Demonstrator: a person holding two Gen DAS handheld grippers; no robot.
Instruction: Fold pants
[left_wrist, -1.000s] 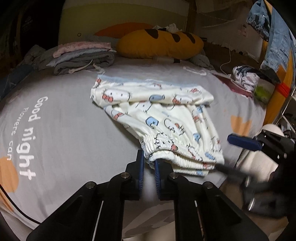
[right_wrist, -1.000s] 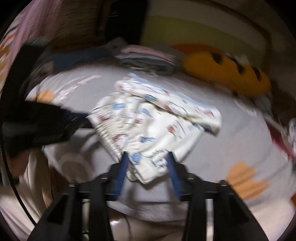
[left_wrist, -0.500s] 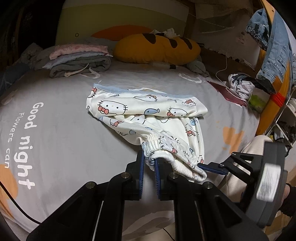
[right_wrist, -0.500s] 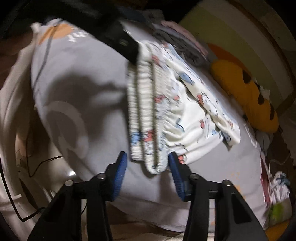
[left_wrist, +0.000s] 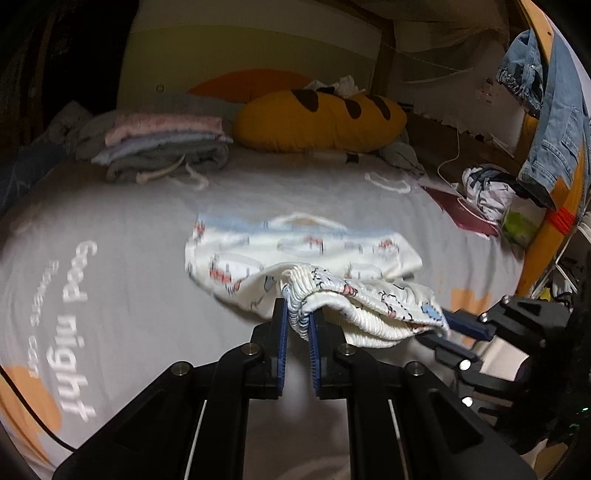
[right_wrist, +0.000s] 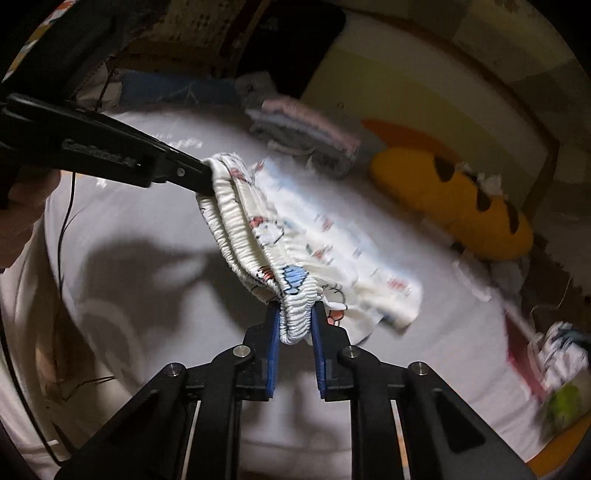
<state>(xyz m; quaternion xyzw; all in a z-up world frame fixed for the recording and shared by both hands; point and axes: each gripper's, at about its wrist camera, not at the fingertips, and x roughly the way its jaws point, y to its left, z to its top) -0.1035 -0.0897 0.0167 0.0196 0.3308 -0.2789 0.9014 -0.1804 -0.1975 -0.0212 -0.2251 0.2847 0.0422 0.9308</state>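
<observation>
- Left wrist view: the left gripper (left_wrist: 298, 325) has its jaws pinching one end of the elastic waistband of the pants (left_wrist: 314, 266), a cream pair printed with cartoon cats.
- The held end is raised off the grey bed (left_wrist: 129, 258), while the legs trail away and lie flat on the sheet further back. That reads to me as the waist being lifted so it can be carried over the legs.
- The right gripper (left_wrist: 448, 326) comes in from the right edge, its blue pads at the other end of the same waistband, which sags between the two tools.
- A stack of folded clothes (left_wrist: 162, 155) sits well apart at the head of the bed beside a yellow pillow (left_wrist: 321, 122), probably the finished pile, kept clear of the working space.
- Right wrist view: the right gripper (right_wrist: 296, 325) has just been closing its jaws, and the ribbed waistband now sits bunched between them, pressed from both sides.
- The left gripper (right_wrist: 205, 177) reaches in from the upper left with its tips clamped on the far end of the band, a hand (right_wrist: 22, 218) partly visible behind it.
- The pants (right_wrist: 295, 243) hang between the two grips above the bed (right_wrist: 129, 295), casting a shadow on the sheet. Holding both waist corners keeps the edge straight, which I judge is what a tidy fold needs.
- The background is blurred, so finer detail there cannot be told.
</observation>
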